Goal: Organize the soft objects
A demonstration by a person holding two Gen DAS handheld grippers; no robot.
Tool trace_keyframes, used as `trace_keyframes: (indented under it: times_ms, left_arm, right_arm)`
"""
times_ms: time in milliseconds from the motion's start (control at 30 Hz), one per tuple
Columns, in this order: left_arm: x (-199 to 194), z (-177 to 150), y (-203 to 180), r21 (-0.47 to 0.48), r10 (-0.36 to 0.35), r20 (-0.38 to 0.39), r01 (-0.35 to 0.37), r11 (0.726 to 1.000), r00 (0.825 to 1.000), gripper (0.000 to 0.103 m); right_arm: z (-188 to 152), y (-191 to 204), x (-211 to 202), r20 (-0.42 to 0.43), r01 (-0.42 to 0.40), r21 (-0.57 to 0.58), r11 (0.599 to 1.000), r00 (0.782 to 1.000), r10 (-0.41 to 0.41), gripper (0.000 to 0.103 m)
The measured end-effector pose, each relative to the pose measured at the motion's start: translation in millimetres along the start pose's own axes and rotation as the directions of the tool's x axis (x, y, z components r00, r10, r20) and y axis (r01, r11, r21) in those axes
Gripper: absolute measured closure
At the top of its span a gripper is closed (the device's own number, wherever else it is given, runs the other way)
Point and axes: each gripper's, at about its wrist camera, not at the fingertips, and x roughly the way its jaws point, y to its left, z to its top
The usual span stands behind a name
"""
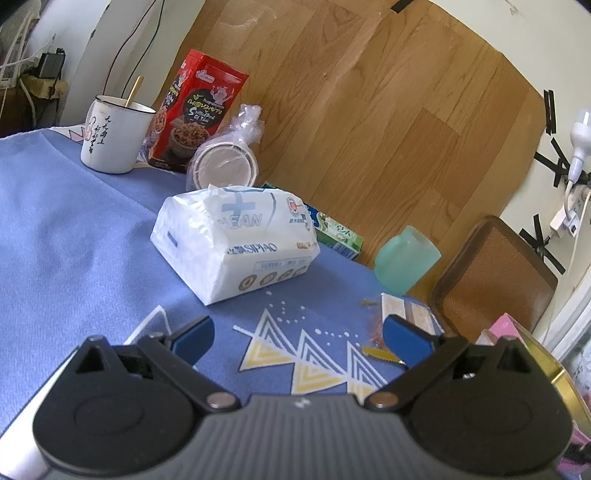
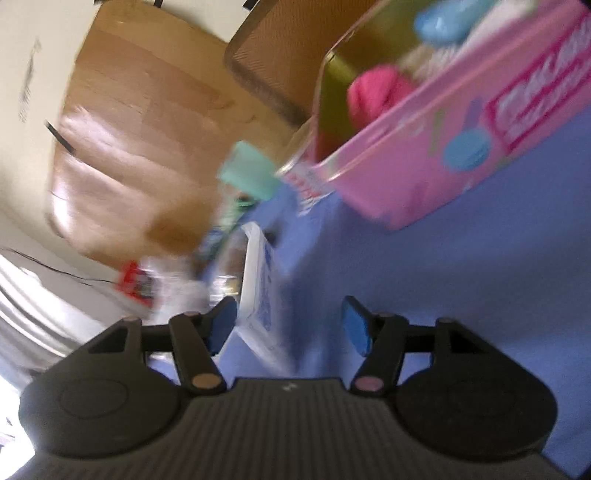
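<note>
Your left tongs (image 1: 297,338) hang open over the counter (image 1: 74,229) with its blue cloth, with nothing between the blue pads, and the white tissue pack (image 1: 236,240) lies just ahead of them, in front of the white mug (image 1: 112,136) and the red snack box (image 1: 195,118). Your right tongs (image 2: 288,325) are open too, and the blurry white pack (image 2: 258,291) sits by the left pad, but you cannot tell if they touch. Up to the right stands the pink box (image 2: 443,155) with a pink soft thing (image 2: 376,96) and a blue soft thing (image 2: 447,18) inside.

Both the left gripper (image 1: 298,336) and right gripper (image 2: 289,325) have black linkage arms, ribbed grey bodies, round pivot pins and blue-padded jaws.
</note>
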Motion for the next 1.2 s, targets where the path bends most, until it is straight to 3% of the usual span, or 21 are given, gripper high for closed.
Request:
trace_keyframes:
  times_ms: [33, 167, 233, 300, 400, 500, 567, 633, 700, 733, 800, 833, 867, 933, 1067, 1167, 1200]
  left_arm:
    - [1, 0, -2, 0.008, 0.001, -0.003, -0.001, 1.0, 1.0, 0.002]
    - [7, -2, -14, 0.078, -0.009, -0.049, 0.013, 0.997, 0.999, 0.002]
    - [12, -4, -27, 0.136, -0.018, -0.107, 0.032, 0.99, 0.994, 0.002]
    - [12, -8, -41, 0.137, -0.072, -0.166, 0.095, 0.986, 0.984, 0.003]
    - [9, -15, -74, 0.126, -0.205, -0.258, 0.243, 0.962, 0.944, 0.003]
    - [20, -26, -113, 0.118, -0.299, -0.39, 0.37, 0.922, 0.871, 0.011]
    - [30, -34, -132, 0.09, -0.327, -0.469, 0.413, 0.906, 0.82, 0.019]
    - [42, -45, -147, 0.095, -0.312, -0.535, 0.423, 0.901, 0.785, 0.033]
    - [55, -57, -156, 0.096, -0.286, -0.591, 0.418, 0.903, 0.754, 0.041]
    - [52, -60, -159, 0.107, -0.29, -0.57, 0.419, 0.902, 0.769, 0.044]
    - [54, -62, -161, 0.096, -0.295, -0.582, 0.425, 0.9, 0.758, 0.054]
    - [54, -62, -160, 0.094, -0.294, -0.579, 0.42, 0.902, 0.76, 0.055]
    - [53, -61, -158, 0.096, -0.291, -0.575, 0.416, 0.904, 0.764, 0.055]
    - [46, -58, -155, 0.093, -0.298, -0.563, 0.417, 0.904, 0.771, 0.056]
    - [9, -40, -165, 0.141, -0.388, -0.459, 0.497, 0.856, 0.799, 0.056]
    - [-5, -37, -181, 0.171, -0.435, -0.466, 0.56, 0.811, 0.771, 0.058]
    - [-8, -39, -186, 0.199, -0.424, -0.468, 0.56, 0.804, 0.775, 0.058]
  right_arm:
    - [-2, 3, 0, 0.01, 0.053, -0.051, 0.997, 0.999, -0.053, 0.041]
    - [-18, 21, -5, 0.041, 0.104, -0.224, 0.969, 0.994, -0.097, 0.041]
    - [-29, 37, -4, 0.072, 0.146, -0.358, 0.922, 0.989, -0.129, 0.041]
    - [-39, 48, -5, 0.109, 0.184, -0.485, 0.855, 0.983, -0.15, 0.04]
    - [-57, 63, -1, 0.173, 0.244, -0.656, 0.714, 0.97, -0.173, 0.029]
    - [-71, 56, -4, 0.215, 0.286, -0.784, 0.551, 0.958, -0.19, 0.025]
    - [-74, 54, 3, 0.208, 0.28, -0.829, 0.483, 0.958, -0.198, 0.025]
    - [-75, 53, 11, 0.202, 0.283, -0.85, 0.445, 0.954, -0.22, 0.024]
    - [-69, 49, 19, 0.176, 0.271, -0.844, 0.462, 0.955, -0.237, 0.023]
    - [-65, 45, 22, 0.157, 0.259, -0.832, 0.491, 0.958, -0.239, 0.023]
    - [-52, 37, 24, 0.105, 0.216, -0.791, 0.573, 0.97, -0.221, 0.03]
    - [-46, 34, 24, 0.085, 0.201, -0.769, 0.607, 0.973, -0.214, 0.037]
    - [-44, 33, 24, 0.097, 0.211, -0.761, 0.614, 0.972, -0.214, 0.056]
    - [-44, 33, 19, 0.152, 0.253, -0.766, 0.591, 0.965, -0.216, 0.07]
    - [-49, 38, -1, 0.246, 0.279, -0.764, 0.582, 0.96, -0.136, 0.075]
    - [-48, 48, -9, 0.275, 0.273, -0.771, 0.575, 0.958, -0.086, 0.083]
    - [-49, 52, -8, 0.267, 0.264, -0.778, 0.57, 0.96, -0.082, 0.083]
